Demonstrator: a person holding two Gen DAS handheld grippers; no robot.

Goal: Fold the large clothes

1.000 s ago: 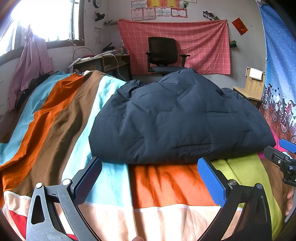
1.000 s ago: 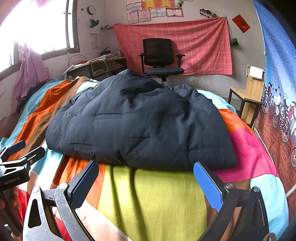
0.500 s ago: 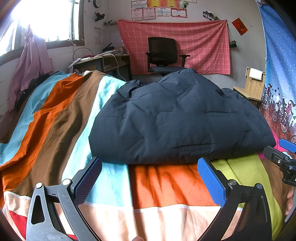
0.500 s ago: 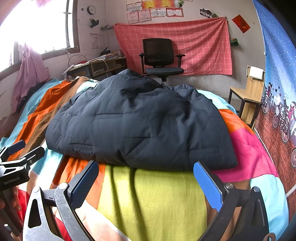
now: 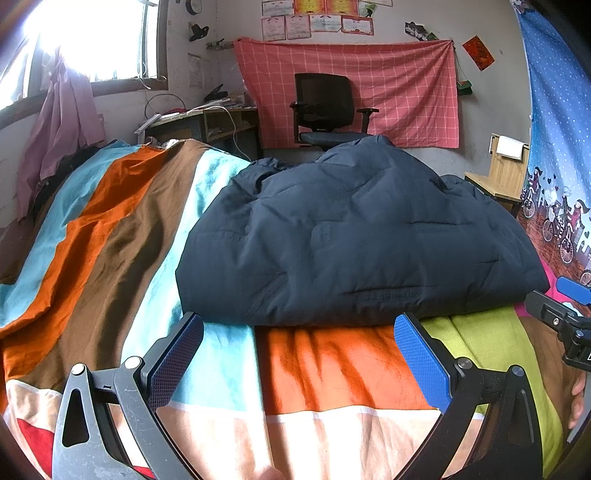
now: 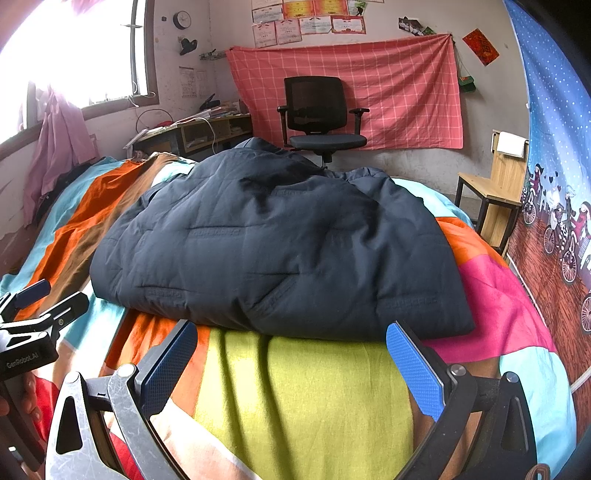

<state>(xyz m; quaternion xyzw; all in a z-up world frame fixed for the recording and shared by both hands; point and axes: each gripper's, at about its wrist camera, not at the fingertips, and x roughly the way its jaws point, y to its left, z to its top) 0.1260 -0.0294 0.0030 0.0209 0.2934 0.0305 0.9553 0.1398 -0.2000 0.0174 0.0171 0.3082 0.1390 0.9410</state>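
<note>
Jacket (image 5: 351, 236), navy and folded, lies on the striped bedspread (image 5: 332, 365); left gripper (image 5: 299, 354) and right gripper (image 6: 291, 363) hover spread wide, empty.

A lived-in bedroom at home: a bed (image 5: 110, 236) under a striped, many-coloured cover stretches ahead of the fingers, with a cluttered table (image 6: 207, 129) and black office chair (image 6: 321, 114) beyond, certificates (image 6: 306, 22) pinned on the far wall.
</note>
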